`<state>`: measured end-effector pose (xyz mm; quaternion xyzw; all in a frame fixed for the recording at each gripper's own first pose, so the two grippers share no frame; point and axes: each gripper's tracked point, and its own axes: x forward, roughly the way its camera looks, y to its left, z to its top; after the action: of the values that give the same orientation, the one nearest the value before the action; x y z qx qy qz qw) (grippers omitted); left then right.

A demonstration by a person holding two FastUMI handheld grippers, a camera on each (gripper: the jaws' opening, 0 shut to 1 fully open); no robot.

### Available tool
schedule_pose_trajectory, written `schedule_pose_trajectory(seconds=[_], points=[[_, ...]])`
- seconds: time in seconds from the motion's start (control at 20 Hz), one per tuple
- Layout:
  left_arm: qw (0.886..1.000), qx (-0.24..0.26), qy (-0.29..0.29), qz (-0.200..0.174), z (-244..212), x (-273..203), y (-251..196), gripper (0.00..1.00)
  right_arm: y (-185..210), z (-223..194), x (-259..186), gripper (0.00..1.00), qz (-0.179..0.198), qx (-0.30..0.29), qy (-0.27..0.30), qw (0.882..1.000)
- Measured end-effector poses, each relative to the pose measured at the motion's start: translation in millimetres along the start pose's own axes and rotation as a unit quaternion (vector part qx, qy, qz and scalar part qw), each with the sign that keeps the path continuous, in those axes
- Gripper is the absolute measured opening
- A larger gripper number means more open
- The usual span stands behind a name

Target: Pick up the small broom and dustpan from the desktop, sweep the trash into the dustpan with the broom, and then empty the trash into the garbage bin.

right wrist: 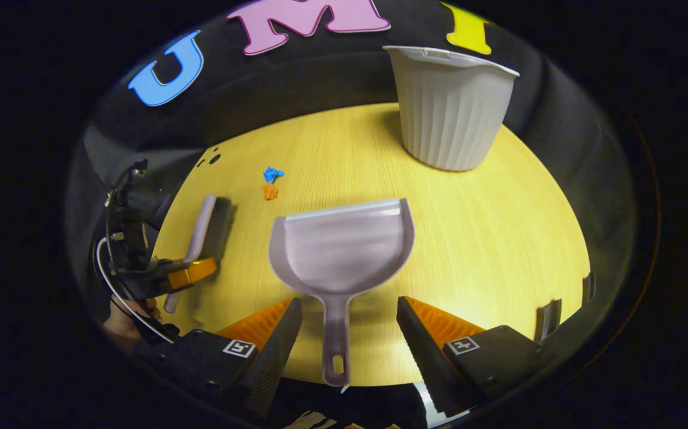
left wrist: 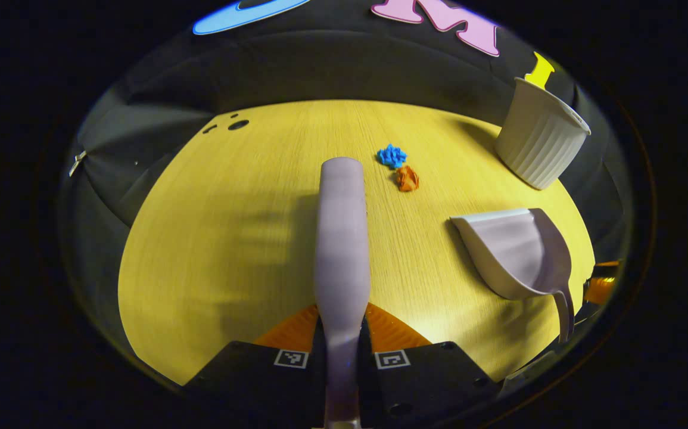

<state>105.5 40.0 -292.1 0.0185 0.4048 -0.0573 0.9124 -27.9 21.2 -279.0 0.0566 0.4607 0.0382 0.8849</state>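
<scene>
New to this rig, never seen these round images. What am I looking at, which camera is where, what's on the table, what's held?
No robot here: a person holds a two-finger gripper in each hand, and a fisheye camera rides on each, looking along its fingers.

Left gripper view: the left gripper is shut on the broom, whose handle runs straight ahead. The right gripper view shows that gripper at its left edge, with the hand holding it.

Right gripper view: the right gripper is open, its fingers either side of the dustpan handle, not pressing it. The dustpan lies on the table.

Also on the table: a blue scrap and an orange scrap close together, and a ribbed bin standing at the back.
</scene>
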Motion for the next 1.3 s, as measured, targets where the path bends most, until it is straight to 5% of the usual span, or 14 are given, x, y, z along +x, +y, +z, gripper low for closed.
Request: schedule_pose_trajectory(seconds=[0.45,0.85,0.95,1.0,1.1,1.3], points=[[0.999,0.005,-0.04,0.003,46,-23,19,0.27,-9,-41,63,0.99,-0.043,0.026,0.074,0.996],[0.999,0.013,-0.031,0.016,54,-20,28,0.29,-2,-33,90,0.94,-0.067,-0.012,0.076,0.995],[0.999,0.019,-0.03,0.018,55,-18,29,0.26,1,-34,92,0.79,-0.071,-0.021,0.082,0.994],[0.999,0.02,-0.03,0.018,56,-18,29,0.26,-1,-32,92,0.61,-0.078,-0.026,0.084,0.993],[0.999,0.021,-0.03,0.016,58,-16,26,0.27,-1,-33,93,0.42,-0.077,-0.027,0.087,0.993],[1.0,0.017,-0.023,0.009,57,-9,22,0.27,0,-32,92,0.43,-0.058,-0.037,0.098,0.993]])
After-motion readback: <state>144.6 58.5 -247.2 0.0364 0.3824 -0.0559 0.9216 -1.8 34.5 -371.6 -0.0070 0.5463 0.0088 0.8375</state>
